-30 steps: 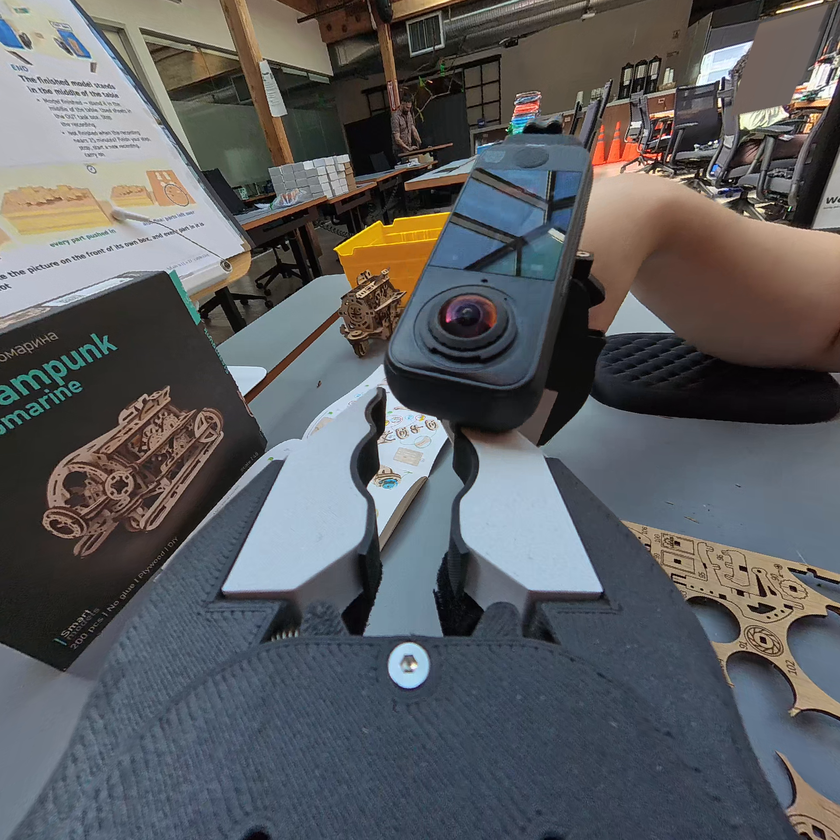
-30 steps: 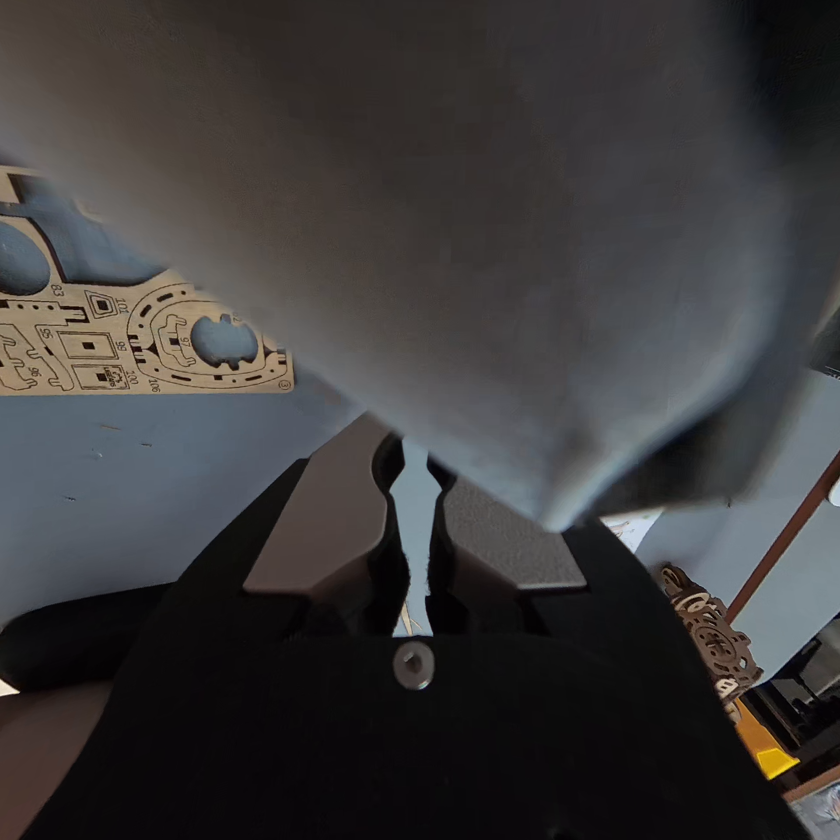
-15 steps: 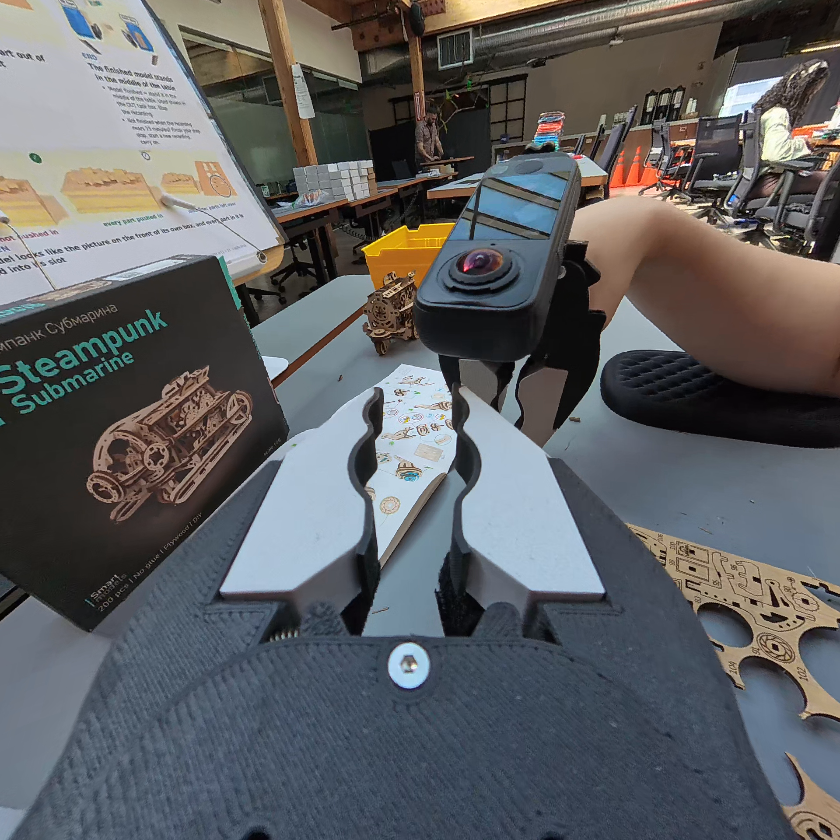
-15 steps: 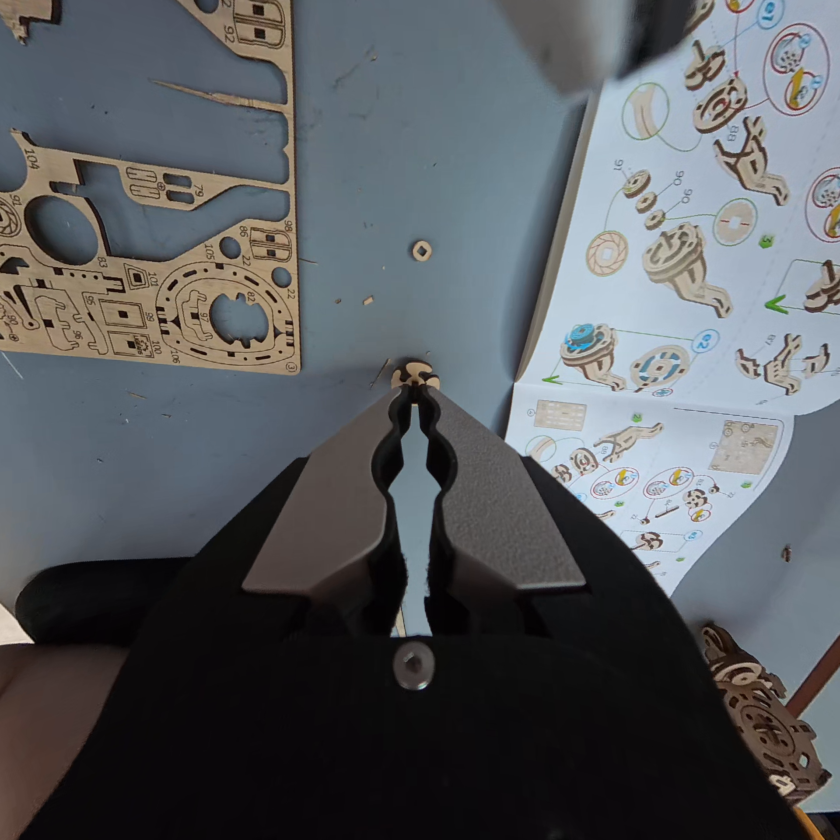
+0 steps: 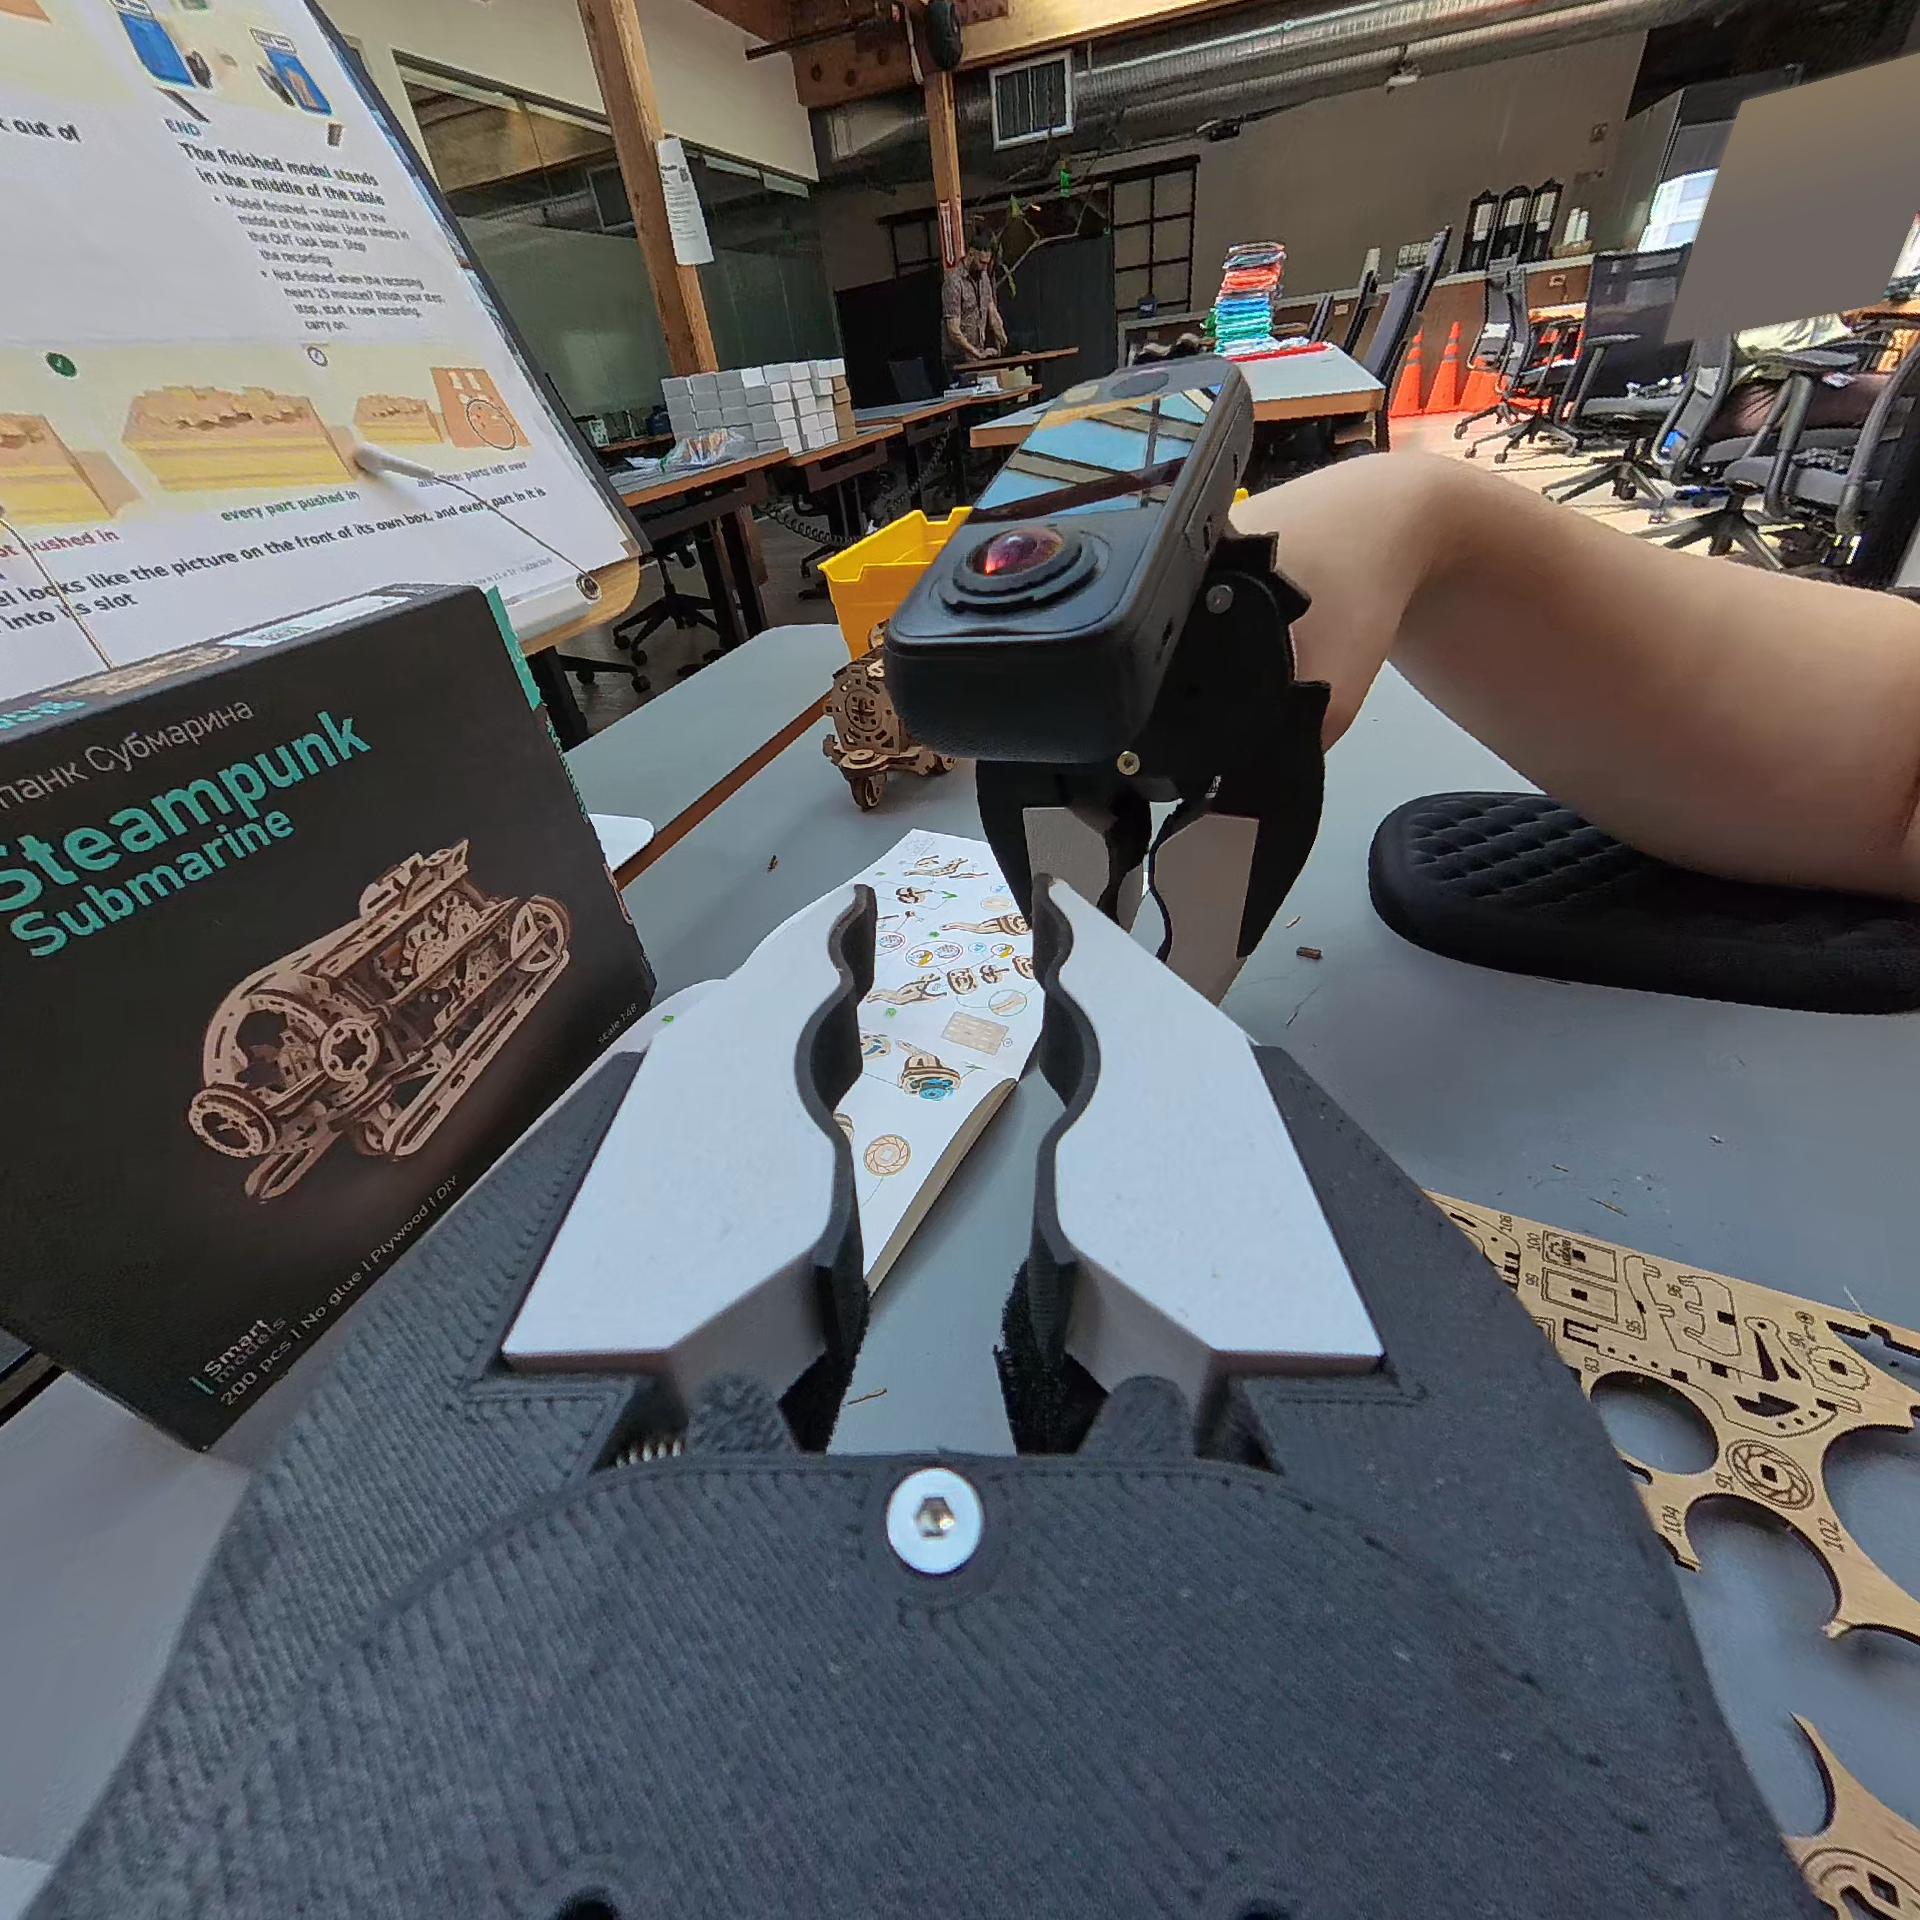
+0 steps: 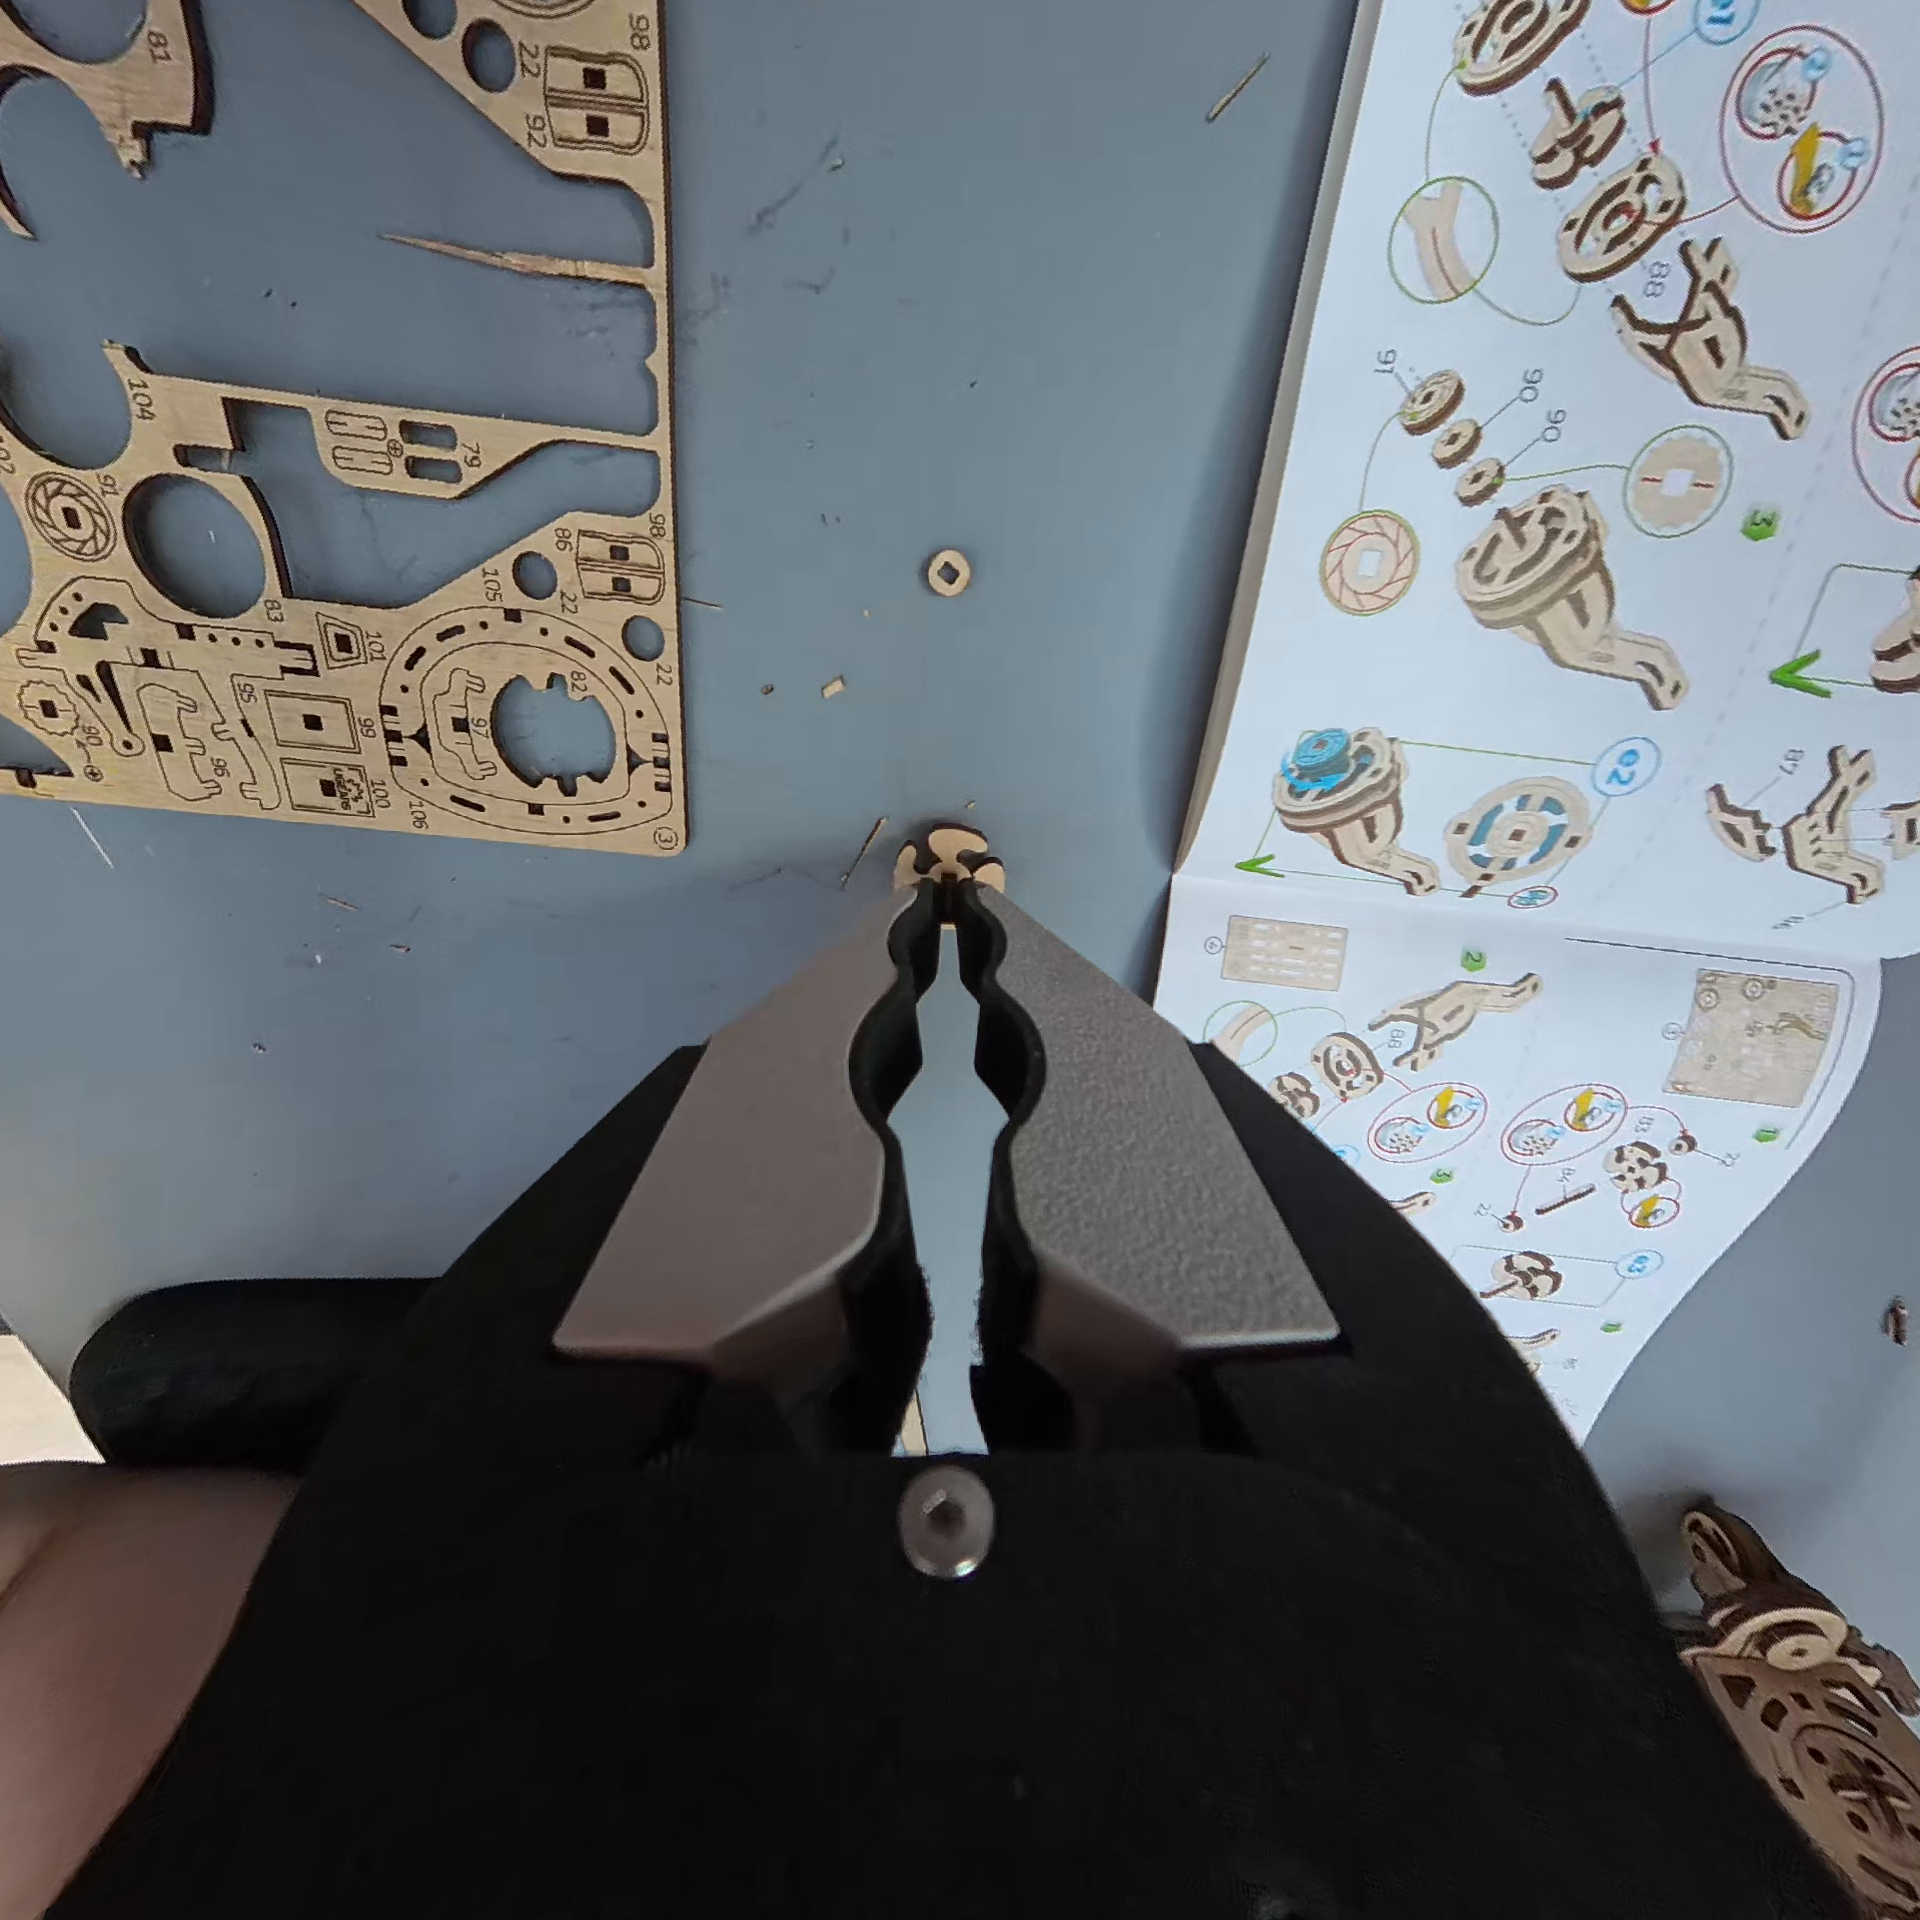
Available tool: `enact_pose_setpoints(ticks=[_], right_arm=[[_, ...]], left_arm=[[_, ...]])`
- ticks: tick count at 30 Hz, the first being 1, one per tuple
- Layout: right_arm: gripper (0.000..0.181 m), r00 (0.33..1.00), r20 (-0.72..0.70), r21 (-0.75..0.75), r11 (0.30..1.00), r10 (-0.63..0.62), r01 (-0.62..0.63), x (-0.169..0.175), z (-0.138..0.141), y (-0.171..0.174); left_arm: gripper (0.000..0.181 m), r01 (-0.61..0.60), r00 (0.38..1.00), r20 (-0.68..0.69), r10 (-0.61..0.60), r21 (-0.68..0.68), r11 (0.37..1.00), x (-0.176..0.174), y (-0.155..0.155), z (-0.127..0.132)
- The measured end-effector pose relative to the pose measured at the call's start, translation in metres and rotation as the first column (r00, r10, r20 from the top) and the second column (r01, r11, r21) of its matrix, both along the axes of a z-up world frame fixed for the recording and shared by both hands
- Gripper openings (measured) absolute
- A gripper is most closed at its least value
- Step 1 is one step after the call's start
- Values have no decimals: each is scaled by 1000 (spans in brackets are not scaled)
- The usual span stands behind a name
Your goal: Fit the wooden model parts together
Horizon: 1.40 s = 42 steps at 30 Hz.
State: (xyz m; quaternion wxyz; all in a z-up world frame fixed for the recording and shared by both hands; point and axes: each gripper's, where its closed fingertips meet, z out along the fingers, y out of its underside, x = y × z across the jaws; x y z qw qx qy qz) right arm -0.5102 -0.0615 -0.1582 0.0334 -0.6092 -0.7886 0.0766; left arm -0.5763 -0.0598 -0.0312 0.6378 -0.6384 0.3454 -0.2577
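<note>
My right gripper (image 6: 948,906) points down at the grey table and is shut on a small round wooden part (image 6: 948,854) pinched at its tips. A loose wooden washer (image 6: 947,572) lies just beyond it. A plywood parts sheet (image 6: 343,644) lies to the left, with several cut-outs. My left gripper (image 5: 951,920) is open and empty, held low over the table. The right gripper (image 5: 1195,966) hangs tips-down in front of it, over the instruction booklet (image 5: 940,1023). The small part is hidden in the left wrist view.
The model's box (image 5: 281,987) stands at the left under an instruction board (image 5: 260,312). A partly built wooden model (image 5: 873,748) and a yellow bin (image 5: 883,577) sit farther back. A person's forearm (image 5: 1558,665) rests on a black pad (image 5: 1621,904). The booklet (image 6: 1558,727) lies right of the part. One gripper's finger ends stand about 15 cm off the other's.
The right gripper has drawn back from the left camera and lowered its tips toward the table, still pinching the part. The grey shape covering the right view is gone. The left gripper has opened wider.
</note>
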Motion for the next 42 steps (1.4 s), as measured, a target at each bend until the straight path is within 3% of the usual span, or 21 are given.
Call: enact_pose_setpoints(ticks=[33,38,42], right_arm=[[2,999,48,65,998,10,-13,0,0,-1],[2,997,56,84,994,60,-64,1,-1,-6],[2,998,55,25,999,-43,42,1,-1,-4]], left_arm=[[28,4,1000,-8,-4,-3,1000,2,0,-2],[28,4,1000,-8,-4,-2,1000,2,0,-1],[28,5,1000,-3,-5,-4,1000,1,0,-1]])
